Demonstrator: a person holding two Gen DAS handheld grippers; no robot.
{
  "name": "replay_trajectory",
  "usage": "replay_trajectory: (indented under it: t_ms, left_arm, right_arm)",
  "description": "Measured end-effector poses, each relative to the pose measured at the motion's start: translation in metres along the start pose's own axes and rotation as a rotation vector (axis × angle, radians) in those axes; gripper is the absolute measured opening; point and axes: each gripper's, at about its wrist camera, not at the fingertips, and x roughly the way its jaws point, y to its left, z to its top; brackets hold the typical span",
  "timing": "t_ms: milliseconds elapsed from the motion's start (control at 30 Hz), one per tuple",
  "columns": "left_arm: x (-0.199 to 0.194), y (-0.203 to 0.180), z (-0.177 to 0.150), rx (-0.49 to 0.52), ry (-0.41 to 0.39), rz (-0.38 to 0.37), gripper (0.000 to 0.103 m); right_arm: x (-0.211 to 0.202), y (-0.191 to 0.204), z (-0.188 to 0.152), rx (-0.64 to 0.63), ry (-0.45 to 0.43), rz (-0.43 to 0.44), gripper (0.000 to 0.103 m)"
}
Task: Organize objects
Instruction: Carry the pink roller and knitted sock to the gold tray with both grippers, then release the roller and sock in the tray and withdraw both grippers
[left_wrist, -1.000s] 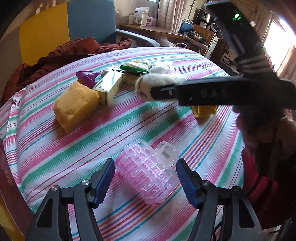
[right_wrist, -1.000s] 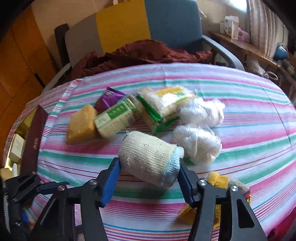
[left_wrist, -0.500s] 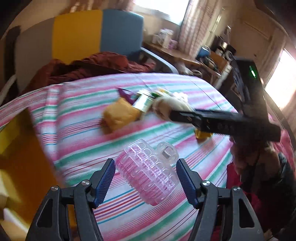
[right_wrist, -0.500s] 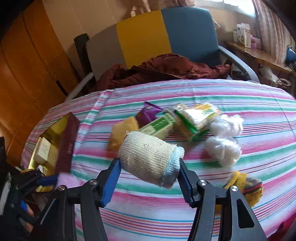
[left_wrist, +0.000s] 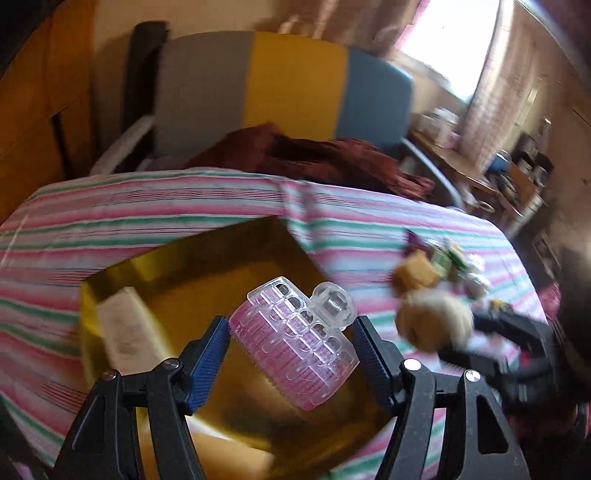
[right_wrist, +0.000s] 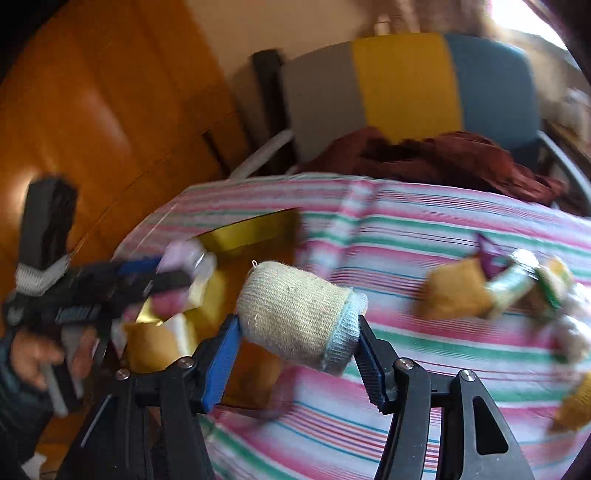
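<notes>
Biggest change vs 1 s ago: both views have swung left, from the pile of loose items to the gold box (left_wrist: 207, 273) at the worktop's left edge. L gripper (left_wrist: 291, 350), which was over bare stripes, is now above the box interior. R gripper (right_wrist: 295, 343) has followed and sits near the box's right side, partly over the cloth.

Meaning for the task, as a judgement: carry phase is nearly over and drop-off comes next, L first. Box is the likely bin; it already holds a pale block (left_wrist: 122, 325) and other bits, too blurred to name.

Loads are unchanged. L jaws are closed on the clear pink-bristled brush (left_wrist: 295, 343), held tilted in the air over the box. R jaws are closed on the rolled beige sock (right_wrist: 299, 314), blue cuff to the right, also off the surface.

Surface: round worktop under a pink/green/white striped cloth (right_wrist: 424, 229). The leftover pile (right_wrist: 491, 284) (yellow sponge, packets, white bundles) is now well to the right, smeared by motion.

Room: chair w/ grey, yellow and blue back (left_wrist: 280, 81), dark red garment (left_wrist: 314, 155) draped on it, orange wood panelling (right_wrist: 92, 110) at left, bright window (left_wrist: 454, 48) at right.
</notes>
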Motion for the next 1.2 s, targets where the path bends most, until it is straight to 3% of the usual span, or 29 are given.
replay_trajectory:
  t_ms: [167, 400, 500, 633, 800, 867, 900, 933, 967, 1200]
  left_arm:
    - [0.019, 0.041, 0.017, -0.054, 0.026, 0.061, 0.069]
    - [0.033, 0.073, 0.031, -0.142, 0.038, 0.125, 0.07]
    - [0.029, 0.081, 0.024, -0.166, 0.037, 0.132, 0.07]
    - [0.021, 0.091, 0.014, -0.188, 0.022, 0.138, 0.07]
    - [0.019, 0.096, 0.022, -0.22, -0.022, 0.072, 0.07]
    - [0.022, 0.094, 0.032, -0.222, -0.032, 0.109, 0.07]
    - [0.026, 0.094, 0.037, -0.22, -0.022, 0.113, 0.075]
    - [0.031, 0.096, 0.04, -0.229, -0.002, 0.088, 0.084]
    - [0.036, 0.099, 0.043, -0.256, 0.02, 0.047, 0.086]
    - [0.019, 0.094, 0.044, -0.247, -0.04, 0.079, 0.087]
  right_arm:
    - [0.037, 0.048, -0.005, -0.08, 0.082, 0.032, 0.06]
    - [0.09, 0.084, -0.023, -0.151, 0.216, 0.064, 0.064]
    - [0.101, 0.091, -0.033, -0.147, 0.249, 0.137, 0.067]
    - [0.105, 0.096, -0.039, -0.141, 0.265, 0.181, 0.073]
    - [0.105, 0.096, -0.046, -0.121, 0.282, 0.209, 0.074]
    - [0.103, 0.099, -0.047, -0.119, 0.284, 0.203, 0.074]
    - [0.103, 0.1, -0.048, -0.116, 0.284, 0.199, 0.074]
    - [0.102, 0.1, -0.048, -0.117, 0.284, 0.196, 0.075]
    - [0.101, 0.101, -0.048, -0.119, 0.283, 0.191, 0.075]
    - [0.097, 0.095, -0.044, -0.097, 0.266, 0.19, 0.078]
